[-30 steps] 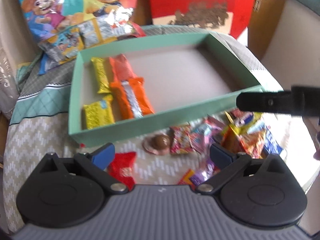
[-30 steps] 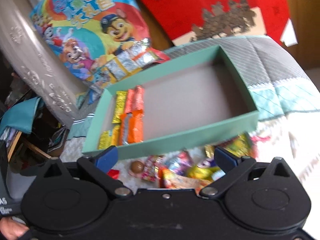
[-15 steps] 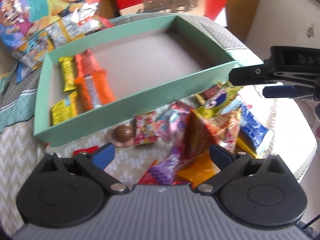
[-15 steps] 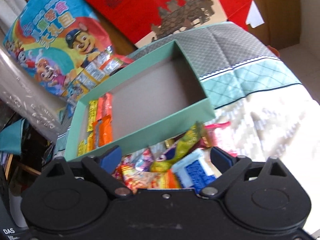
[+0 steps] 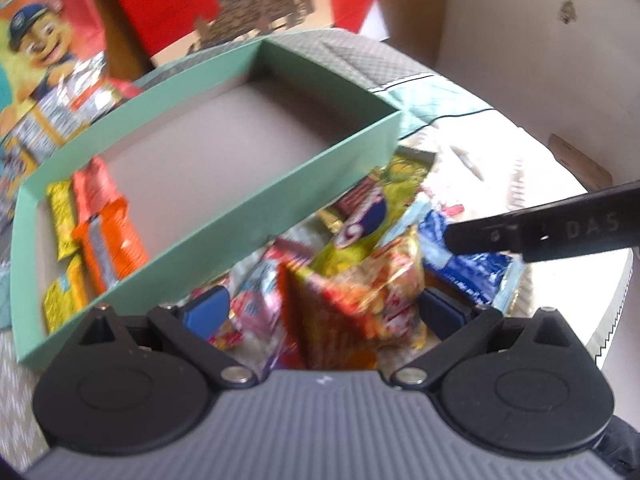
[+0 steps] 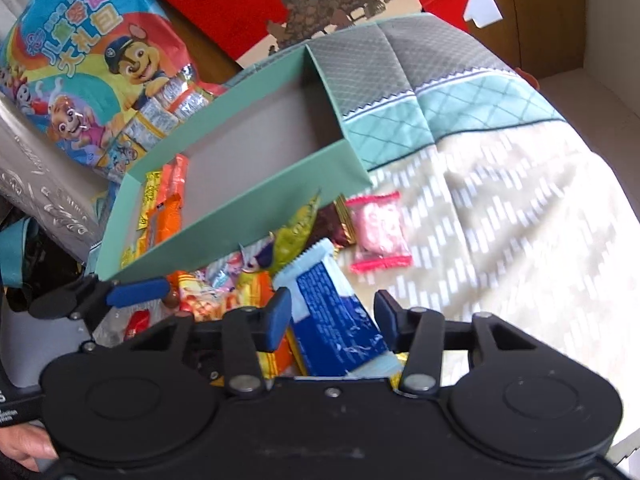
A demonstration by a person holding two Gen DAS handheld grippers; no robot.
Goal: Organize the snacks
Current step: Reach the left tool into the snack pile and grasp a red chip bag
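While both tools tilt steeply down over the snack pile (image 5: 360, 256) beside the green box (image 5: 248, 216), the right hand-held gripper (image 6: 332, 320) is closing around a blue packet (image 6: 336, 320), pads not yet pressing. The left hand-held gripper (image 5: 320, 312) straddles a red-yellow packet (image 5: 360, 300), wide but closing. Orange and yellow bars (image 5: 108, 240) lie inside the box.

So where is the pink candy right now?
In the right wrist view the pink candy lies on the patterned cloth, just right of the snack pile and below the green box's right corner.
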